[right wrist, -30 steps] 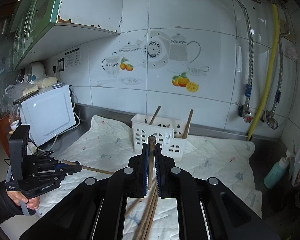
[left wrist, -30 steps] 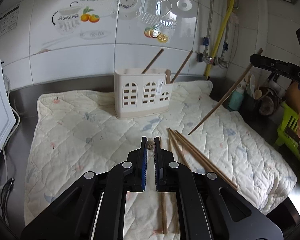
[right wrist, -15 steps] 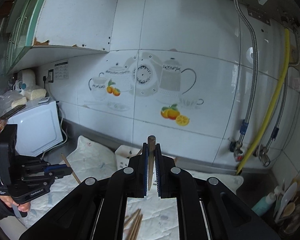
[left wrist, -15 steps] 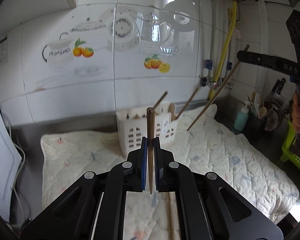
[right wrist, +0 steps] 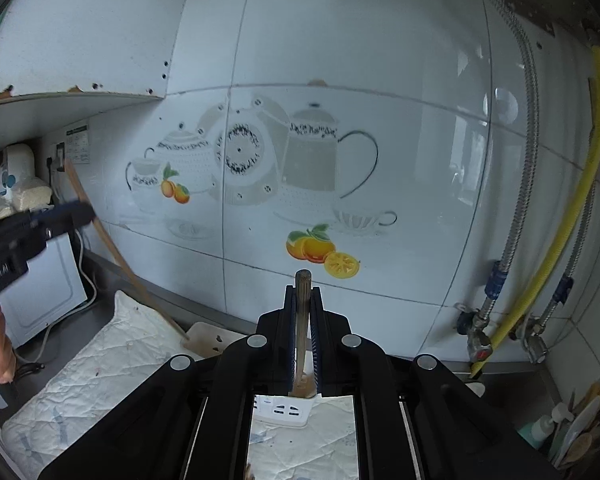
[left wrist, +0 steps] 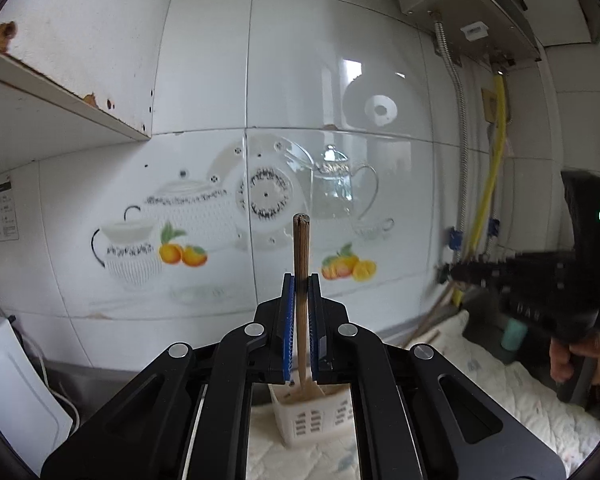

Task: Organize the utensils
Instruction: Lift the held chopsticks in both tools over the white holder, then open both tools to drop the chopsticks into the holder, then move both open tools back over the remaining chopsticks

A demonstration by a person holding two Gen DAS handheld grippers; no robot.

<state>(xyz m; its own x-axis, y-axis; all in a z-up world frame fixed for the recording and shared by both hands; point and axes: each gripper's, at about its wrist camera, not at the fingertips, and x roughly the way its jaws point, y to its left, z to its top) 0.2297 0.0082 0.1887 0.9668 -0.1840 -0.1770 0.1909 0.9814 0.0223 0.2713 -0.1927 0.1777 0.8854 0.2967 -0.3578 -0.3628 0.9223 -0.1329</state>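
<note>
White tiles rise behind the holder (left wrist: 312, 416), over which each claw (left wrist: 301, 280) (right wrist: 302, 292) grips a chopstick (left wrist: 301, 264) (right wrist: 302, 308); both lowering together could clash or miss.

Quilted mat (right wrist: 100, 364) on counter — microwave (right wrist: 40, 288) left, yellow hose (right wrist: 560, 220) right.

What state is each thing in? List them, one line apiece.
left gripper: shut on a chopstick.
right gripper: shut on a chopstick.
left chopstick: held upright between the fingers, lower end over the holder.
right chopstick: held upright, lower end at the holder.
utensil holder: standing upright on the quilted mat.
</note>
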